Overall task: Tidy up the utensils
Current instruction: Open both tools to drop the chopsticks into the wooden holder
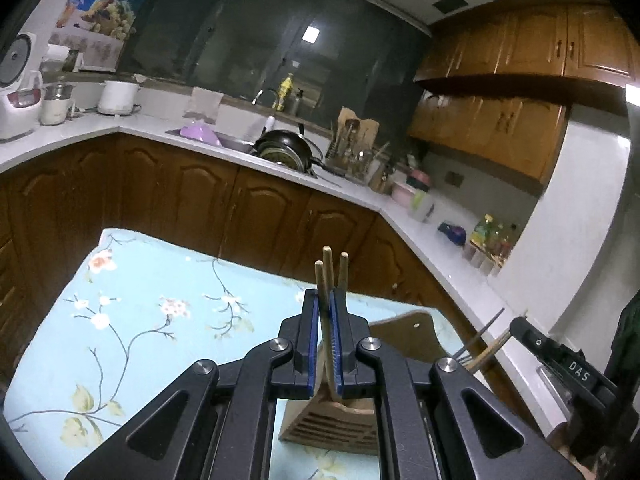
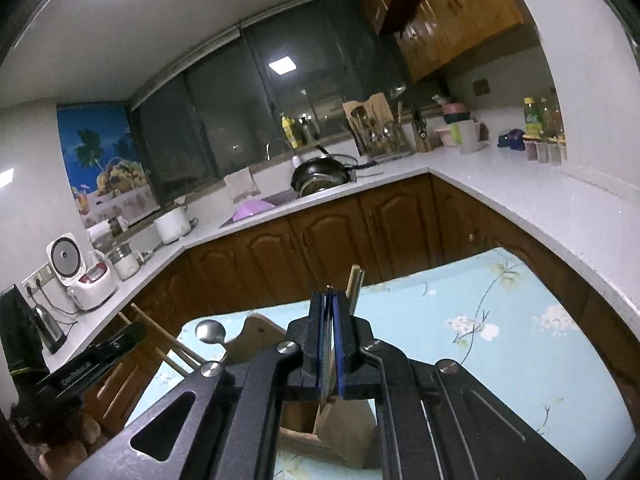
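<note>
- Two hand-held grippers, one per hand, each over a wooden utensil holder [image 1: 328, 428] standing on the surface [image 1: 160, 304], which wears a light-blue floral cloth.
- Left hand-held gripper [image 1: 325, 340]: blue-padded jaws pressed together on three wooden chopsticks [image 1: 330, 276]; tips rise above the jaws, lower ends reach down to the slotted holder.
- Right hand-held gripper [image 2: 329, 340]: jaws pinched on a thin flat metal utensil [image 2: 328, 360], type not discernible, over the holder's compartment.
- Further chopsticks [image 2: 354, 282] stand behind the right jaws.
- Metal spoon [image 2: 210, 331], bowl upward, at the holder's left.
- Writing: "DAS" on the right unit seen from the left wrist; lettering on the left unit unreadable.
</note>
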A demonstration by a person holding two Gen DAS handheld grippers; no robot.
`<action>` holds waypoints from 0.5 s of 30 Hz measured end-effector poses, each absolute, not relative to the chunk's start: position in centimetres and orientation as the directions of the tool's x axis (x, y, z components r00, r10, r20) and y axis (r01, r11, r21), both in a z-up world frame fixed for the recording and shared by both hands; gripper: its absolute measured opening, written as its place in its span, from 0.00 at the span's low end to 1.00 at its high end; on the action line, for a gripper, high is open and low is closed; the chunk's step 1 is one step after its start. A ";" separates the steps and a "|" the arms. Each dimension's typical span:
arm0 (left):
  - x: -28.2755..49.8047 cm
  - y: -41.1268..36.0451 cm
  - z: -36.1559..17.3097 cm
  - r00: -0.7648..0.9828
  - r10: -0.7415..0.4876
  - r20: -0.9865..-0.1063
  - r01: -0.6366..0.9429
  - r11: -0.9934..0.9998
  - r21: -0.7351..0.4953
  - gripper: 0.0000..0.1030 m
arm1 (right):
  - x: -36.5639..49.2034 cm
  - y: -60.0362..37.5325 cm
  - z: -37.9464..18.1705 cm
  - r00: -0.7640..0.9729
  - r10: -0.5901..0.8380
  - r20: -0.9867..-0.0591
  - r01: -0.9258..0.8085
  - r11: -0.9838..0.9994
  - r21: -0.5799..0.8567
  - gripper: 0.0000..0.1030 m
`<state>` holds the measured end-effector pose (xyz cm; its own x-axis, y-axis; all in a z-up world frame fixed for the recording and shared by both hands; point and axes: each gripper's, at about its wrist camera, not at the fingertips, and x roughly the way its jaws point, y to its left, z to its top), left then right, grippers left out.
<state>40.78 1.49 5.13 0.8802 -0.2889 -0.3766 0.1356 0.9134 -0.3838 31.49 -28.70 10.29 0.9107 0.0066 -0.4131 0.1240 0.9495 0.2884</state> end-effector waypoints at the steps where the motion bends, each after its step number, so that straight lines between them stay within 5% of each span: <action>1: 41.1 1.7 5.5 0.879 -0.291 -0.379 0.137 0.913 -0.384 0.04 | 31.5 -28.8 10.3 0.910 0.007 -0.414 0.124 0.950 0.288 0.04; 12: 39.1 3.2 6.7 0.868 -0.299 -0.397 0.144 0.915 -0.377 0.05 | 31.8 -28.7 10.2 0.903 0.027 -0.428 0.117 0.945 0.306 0.06; 14: 39.2 3.5 6.9 0.859 -0.302 -0.414 0.134 0.912 -0.389 0.10 | 31.5 -28.8 10.3 0.904 0.032 -0.427 0.120 0.939 0.323 0.11; 15: 39.0 3.8 7.0 0.858 -0.301 -0.417 0.127 0.910 -0.395 0.15 | 31.3 -29.0 10.4 0.905 0.021 -0.425 0.130 0.938 0.323 0.24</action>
<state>39.04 3.84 7.01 0.8579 -0.3009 -0.4165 0.1271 0.9097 -0.3954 31.28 -28.95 10.41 0.9051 0.0211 -0.4247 0.1296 0.9376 0.3227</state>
